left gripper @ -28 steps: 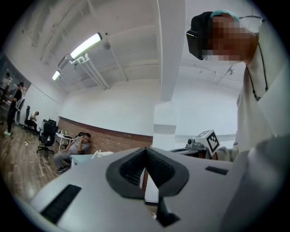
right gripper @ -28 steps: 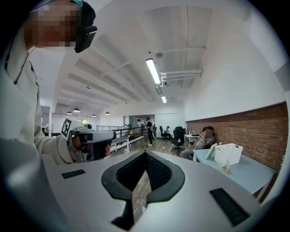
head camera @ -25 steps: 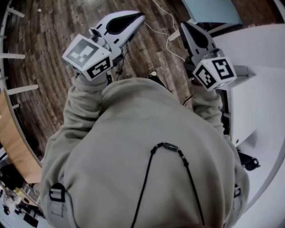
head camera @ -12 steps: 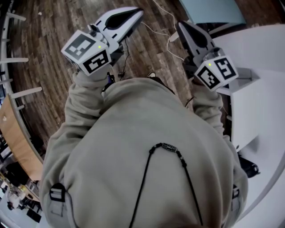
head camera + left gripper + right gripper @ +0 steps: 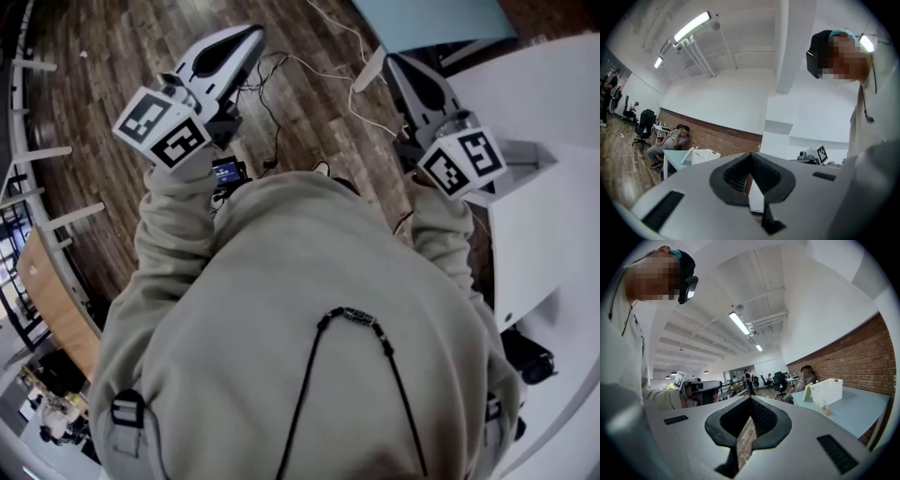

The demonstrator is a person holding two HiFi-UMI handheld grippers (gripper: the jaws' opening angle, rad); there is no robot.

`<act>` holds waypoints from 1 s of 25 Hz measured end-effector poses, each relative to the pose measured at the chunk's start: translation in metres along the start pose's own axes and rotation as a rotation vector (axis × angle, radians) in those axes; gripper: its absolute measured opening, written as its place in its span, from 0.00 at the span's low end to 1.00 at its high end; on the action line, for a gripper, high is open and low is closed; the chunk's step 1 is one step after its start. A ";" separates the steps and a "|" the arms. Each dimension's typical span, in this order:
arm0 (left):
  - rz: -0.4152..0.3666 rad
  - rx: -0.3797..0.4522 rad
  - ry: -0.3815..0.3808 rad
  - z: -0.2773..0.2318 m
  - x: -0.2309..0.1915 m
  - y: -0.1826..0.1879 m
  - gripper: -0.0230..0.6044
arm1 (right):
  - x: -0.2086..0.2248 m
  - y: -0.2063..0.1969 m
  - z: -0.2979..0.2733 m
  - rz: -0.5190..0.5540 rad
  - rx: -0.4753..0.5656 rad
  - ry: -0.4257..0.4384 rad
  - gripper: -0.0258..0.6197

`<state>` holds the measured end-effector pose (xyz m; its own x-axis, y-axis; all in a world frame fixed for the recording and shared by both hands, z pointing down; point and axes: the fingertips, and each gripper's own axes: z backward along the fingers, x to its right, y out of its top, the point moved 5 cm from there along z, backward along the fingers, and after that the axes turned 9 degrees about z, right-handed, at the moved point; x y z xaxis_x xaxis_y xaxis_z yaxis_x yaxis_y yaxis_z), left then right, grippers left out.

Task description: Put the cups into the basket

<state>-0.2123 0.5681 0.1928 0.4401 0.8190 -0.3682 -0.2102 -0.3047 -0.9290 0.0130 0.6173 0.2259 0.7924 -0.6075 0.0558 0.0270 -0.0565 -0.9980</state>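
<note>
Holding nothing, the left hand-held gripper (image 5: pixel 246 37) and the right hand-held gripper (image 5: pixel 401 66) are both showing their jaws closed together, hanging over the wooden floor (image 5: pixel 112 84). By my reading, the task is not yet getting under way. One white basket (image 5: pixel 826 391) is sitting near an end edge of the light-blue bench (image 5: pixel 862 413), well apart from both. No cup is showing clearly, and the small things beside the basket are looking too tiny to name.
</note>
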 end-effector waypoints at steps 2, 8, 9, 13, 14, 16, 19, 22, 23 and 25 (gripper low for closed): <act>0.005 -0.003 -0.030 -0.013 0.000 0.000 0.03 | 0.014 -0.006 0.006 -0.018 -0.003 -0.007 0.06; 0.034 -0.013 -0.024 -0.037 -0.012 -0.003 0.03 | 0.045 -0.027 0.015 -0.059 -0.018 -0.012 0.06; 0.030 -0.006 -0.027 -0.037 -0.011 0.000 0.03 | 0.047 -0.027 0.016 -0.059 -0.015 -0.015 0.06; 0.029 0.019 -0.038 -0.037 -0.023 0.013 0.03 | 0.052 -0.025 0.000 -0.053 -0.024 -0.025 0.06; 0.034 0.024 -0.040 -0.041 -0.033 0.017 0.03 | 0.058 -0.024 -0.009 -0.053 -0.031 -0.026 0.06; 0.030 0.036 -0.048 -0.052 -0.054 0.029 0.03 | 0.073 -0.023 -0.026 -0.050 -0.042 -0.029 0.06; 0.014 0.059 -0.074 -0.065 -0.079 0.047 0.03 | 0.089 -0.016 -0.049 -0.036 -0.048 -0.044 0.06; 0.017 0.087 -0.092 -0.069 -0.109 0.062 0.03 | 0.097 -0.007 -0.081 -0.017 -0.061 -0.045 0.06; 0.015 0.092 -0.093 -0.070 -0.121 0.068 0.03 | 0.100 -0.004 -0.096 -0.008 -0.069 -0.040 0.06; 0.006 0.093 -0.095 -0.072 -0.148 0.079 0.03 | 0.105 0.002 -0.130 0.012 -0.089 -0.027 0.06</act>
<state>-0.2314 0.3881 0.1714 0.3553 0.8609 -0.3643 -0.2945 -0.2668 -0.9177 0.0166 0.4505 0.2333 0.8086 -0.5869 0.0414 -0.0363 -0.1200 -0.9921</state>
